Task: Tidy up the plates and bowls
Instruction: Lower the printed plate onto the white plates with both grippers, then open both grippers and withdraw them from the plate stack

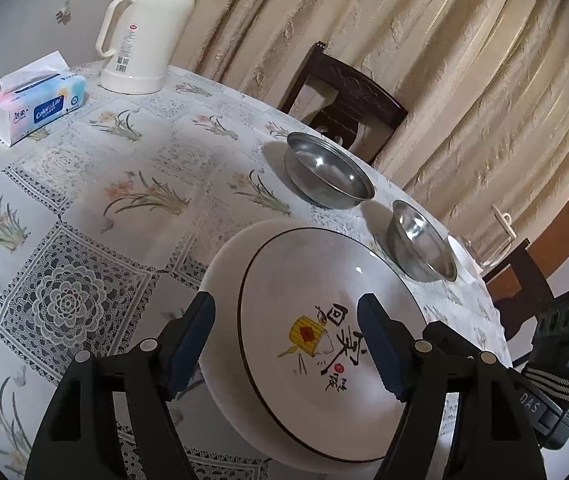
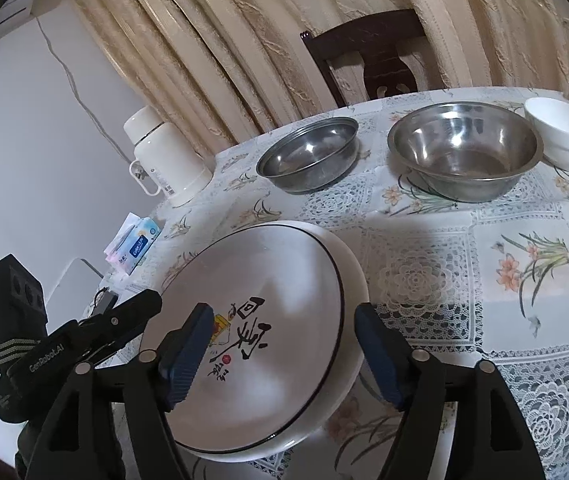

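Note:
A white plate [image 1: 304,280] with a black rim line and painted calligraphy lies on top of a second white plate [image 1: 220,264] on the round table. My left gripper [image 1: 287,308] is open over the stack's left edge, one finger outside the rim and one over the painted face. My right gripper [image 2: 284,314] is open over the same plate [image 2: 276,272] at its right edge, its rim between the fingers. No pad presses on the plate. Beyond stand a shallow steel bowl [image 2: 308,156], a deeper steel bowl [image 2: 464,148] and stacked white bowls [image 2: 564,132].
The table [image 1: 84,160] has a lace floral cloth. A cream thermos jug [image 1: 144,32] and a tissue pack [image 1: 36,100] sit at its far left. A dark wooden chair [image 2: 376,56] stands behind the table against beige curtains.

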